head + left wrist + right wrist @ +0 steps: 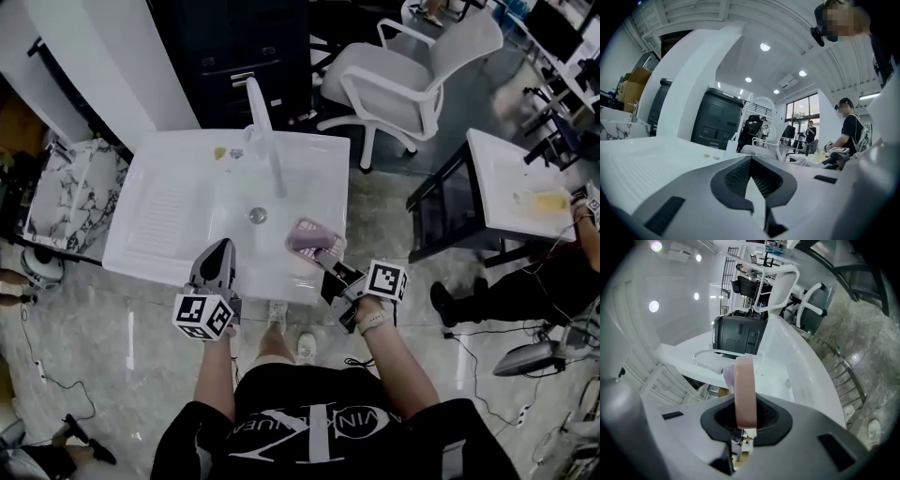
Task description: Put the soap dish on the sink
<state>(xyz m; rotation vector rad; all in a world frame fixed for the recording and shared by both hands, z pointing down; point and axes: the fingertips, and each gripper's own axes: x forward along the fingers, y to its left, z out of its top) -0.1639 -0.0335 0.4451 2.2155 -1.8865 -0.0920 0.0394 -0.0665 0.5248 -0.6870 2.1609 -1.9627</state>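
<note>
Soap dish check: the pink, round-cornered plastic soap dish (316,239) hangs over the white rectangular ceramic sink (187,155). It's at about 4 o'clock from the round metal drain (258,215), close to the front right corner and not set down yet. Right gripper (325,264) has its jaws clamped on the dish's near rim and nothing more. In the right gripper view the dish (745,390) stands edge-on between the black pads. Left gripper (220,249) sits at 7 o'clock from the drain, over the front rim, jaws together on nothing.

What worries me: that's a thin-edge pinch, so the dish could pivot or slip if it bumps the rim on the way down. A pale purple bar (309,240) lies in it, and my guess is any tilt sends it sliding into the basin. Letting go this close to the front edge could also tip the lot onto the grey tiled floor (94,328).

Room-wise, the tall white faucet (265,131) at 12 o'clock reaches out over the basin, so pass beside it. The flat back ledge next to the faucet looks like the roomiest landing spot, while the ribbed washboard slope (169,211) at 9 o'clock looks like a bad one. The right rim is narrow, with open floor past it.
</note>
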